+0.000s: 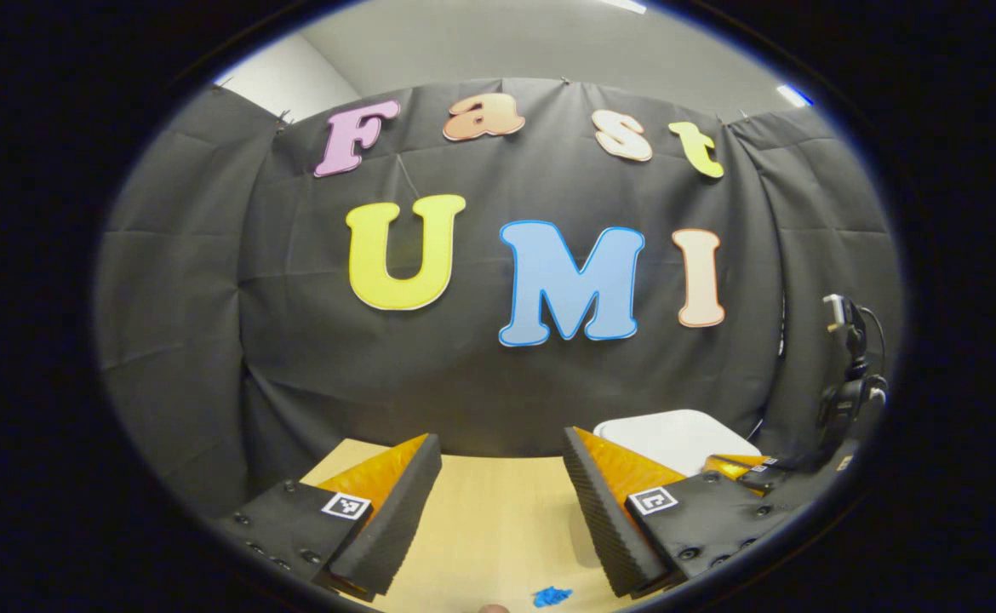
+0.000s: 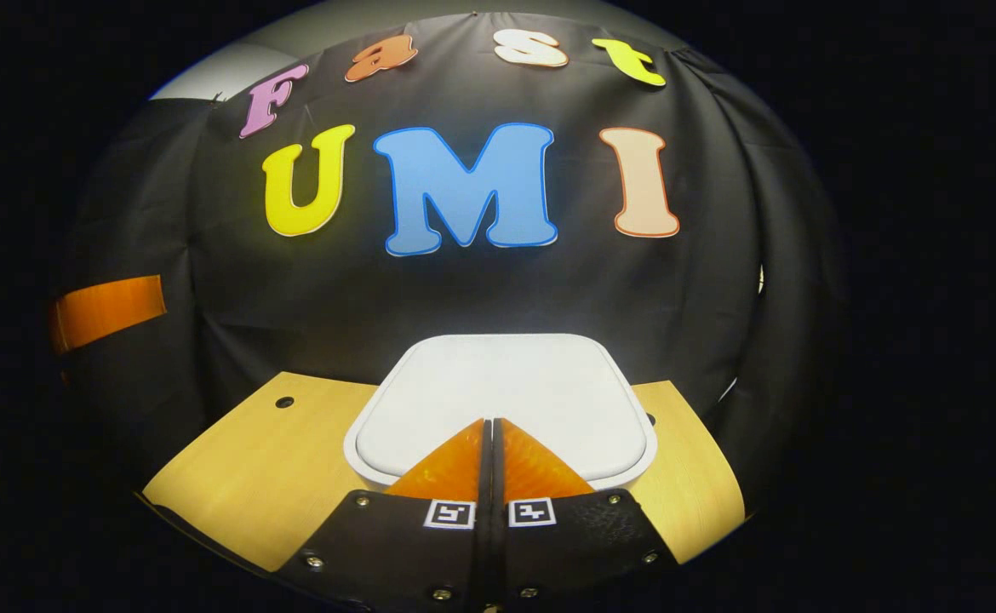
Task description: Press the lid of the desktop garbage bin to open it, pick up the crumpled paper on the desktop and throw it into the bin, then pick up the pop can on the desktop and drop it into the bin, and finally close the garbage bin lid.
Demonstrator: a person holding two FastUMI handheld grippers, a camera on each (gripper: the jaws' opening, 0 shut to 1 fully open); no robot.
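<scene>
The white garbage bin lid [image 2: 502, 400] lies flat and closed in the right gripper view, square with rounded corners, at the back of the wooden table. My right gripper [image 2: 489, 421] is shut with nothing between its fingers, and its tips are over the lid's near half; contact cannot be told. In the left gripper view my left gripper [image 1: 502, 447] stands open above the table [image 1: 498, 511], nothing between its fingers. The bin lid [image 1: 677, 434] sits to its right, with the right gripper [image 1: 741, 466] just over the lid's near edge.
The wooden table [image 2: 268, 460] ends at the black cloth wall behind the bin. A small blue object [image 1: 552, 596] lies on the table near the left gripper's base. A black stand with cables [image 1: 847, 375] rises at the far right. A small dark hole [image 2: 284, 402] marks the tabletop.
</scene>
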